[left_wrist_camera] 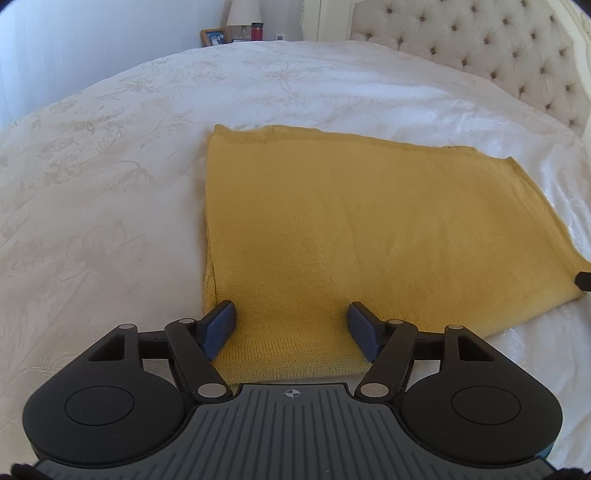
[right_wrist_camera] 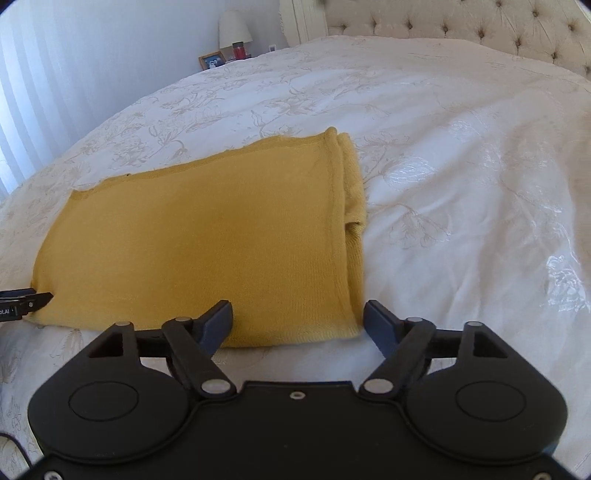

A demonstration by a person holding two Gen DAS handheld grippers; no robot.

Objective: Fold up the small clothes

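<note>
We find the yellow knit garment [left_wrist_camera: 369, 221] lying flat on the bed [left_wrist_camera: 110, 184], in the centre of both views, already doubled into a rectangle with a layered edge visible at the right of the right wrist view. The left hand-held gripper [left_wrist_camera: 291, 325] sits at the lower centre of its frame, its jaws apart and straddling the near hem at the garment's left corner; nothing is clamped. The right hand-held gripper [right_wrist_camera: 297, 325] is likewise apart, spanning the near right corner, one finger over the cloth and the other just past its edge. We judge this paired placement at the near corners prepares a simultaneous pinch, so the hem can be lifted evenly and carried toward the far edge. A lamp [right_wrist_camera: 234, 29] stands in the upper background.
</note>
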